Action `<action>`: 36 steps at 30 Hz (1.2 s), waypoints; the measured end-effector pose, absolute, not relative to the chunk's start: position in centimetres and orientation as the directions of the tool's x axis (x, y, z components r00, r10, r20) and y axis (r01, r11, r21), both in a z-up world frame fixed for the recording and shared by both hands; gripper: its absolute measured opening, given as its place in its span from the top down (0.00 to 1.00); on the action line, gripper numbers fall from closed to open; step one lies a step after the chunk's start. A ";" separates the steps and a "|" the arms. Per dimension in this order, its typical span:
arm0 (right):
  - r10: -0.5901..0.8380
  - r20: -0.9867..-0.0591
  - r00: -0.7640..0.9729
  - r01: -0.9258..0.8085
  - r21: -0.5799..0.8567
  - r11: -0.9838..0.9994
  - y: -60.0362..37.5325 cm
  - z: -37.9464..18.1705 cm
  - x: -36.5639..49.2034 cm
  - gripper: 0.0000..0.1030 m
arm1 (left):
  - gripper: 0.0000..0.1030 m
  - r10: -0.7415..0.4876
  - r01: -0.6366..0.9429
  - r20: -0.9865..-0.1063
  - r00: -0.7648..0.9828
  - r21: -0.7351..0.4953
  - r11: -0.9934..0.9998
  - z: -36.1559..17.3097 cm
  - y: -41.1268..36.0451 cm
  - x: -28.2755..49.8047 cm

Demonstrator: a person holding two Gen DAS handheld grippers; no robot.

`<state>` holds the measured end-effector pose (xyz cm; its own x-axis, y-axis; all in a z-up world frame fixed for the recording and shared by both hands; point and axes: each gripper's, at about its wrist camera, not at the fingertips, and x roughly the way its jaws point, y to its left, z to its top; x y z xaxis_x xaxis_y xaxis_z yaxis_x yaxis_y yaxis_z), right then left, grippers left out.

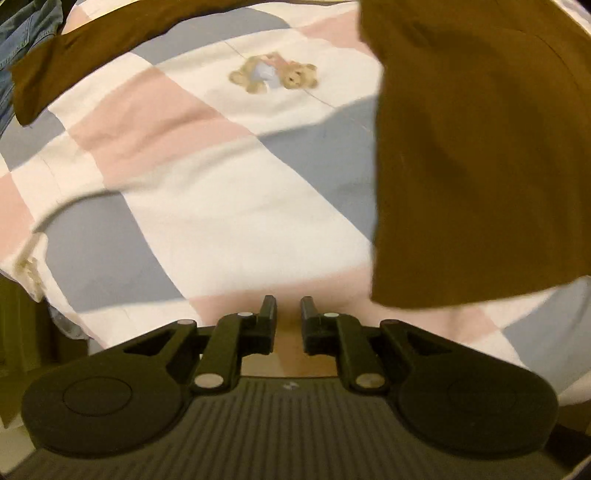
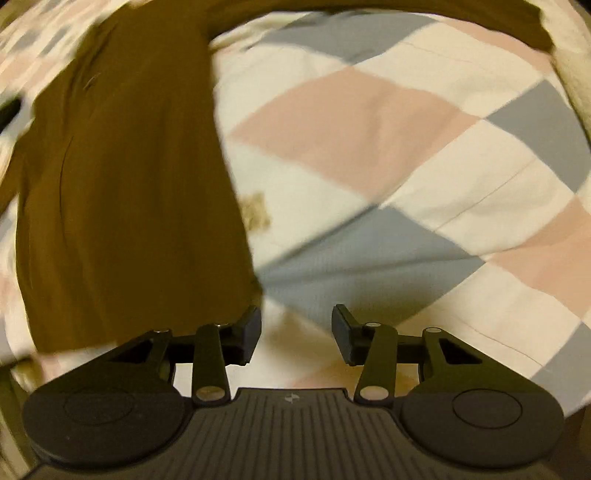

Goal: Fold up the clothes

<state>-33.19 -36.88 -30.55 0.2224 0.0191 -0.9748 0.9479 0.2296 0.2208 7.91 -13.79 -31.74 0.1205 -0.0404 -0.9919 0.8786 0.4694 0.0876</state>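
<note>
Brown garment [image 1: 480, 155] edge beside open checked quilt [image 1: 221, 206]

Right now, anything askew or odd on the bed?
The brown garment isn't squared up: its body lies flat, but one sleeve trails off alone toward some denim. The checked quilt is rumpled. Both views are motion-blurred. Nothing looks spilled or damaged.

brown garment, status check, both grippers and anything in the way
Left gripper and right gripper open, empty. Brown garment lies on the checked quilt, ungripped. Denim at far edge, clear of the work.
</note>
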 end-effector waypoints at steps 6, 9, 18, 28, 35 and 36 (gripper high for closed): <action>-0.041 -0.868 0.494 0.867 0.489 0.099 -35.5 -33.0 -36.4 0.54 | 0.61 -0.294 0.784 -0.956 -0.016 -0.194 0.589 -30.2 -14.3 8.6; -0.066 -0.818 0.572 0.817 0.575 -0.042 -36.5 -35.5 -36.9 0.51 | 0.51 -0.291 0.770 -0.956 -0.028 -0.206 0.603 -32.3 -15.7 9.1; -0.011 -0.841 0.540 0.841 0.540 -0.021 -39.0 -35.4 -34.3 0.99 | 0.97 -0.288 0.837 -0.955 -0.063 -0.208 0.507 -33.2 -19.4 7.3; 0.019 -0.798 0.602 0.797 0.603 0.032 -39.9 -24.8 -38.4 1.00 | 0.97 -0.402 0.849 -0.914 -0.058 -0.257 0.461 -22.4 -14.7 8.0; 0.035 -0.877 0.479 0.876 0.480 0.053 -37.4 -33.4 -37.0 1.00 | 0.94 -0.233 0.872 -0.972 -0.004 -0.117 0.476 -33.0 -14.3 6.2; 0.036 -0.881 0.472 0.879 0.474 0.051 -37.1 -34.6 -36.7 1.00 | 0.93 -0.207 0.874 -0.978 0.015 -0.088 0.479 -34.1 -14.6 5.8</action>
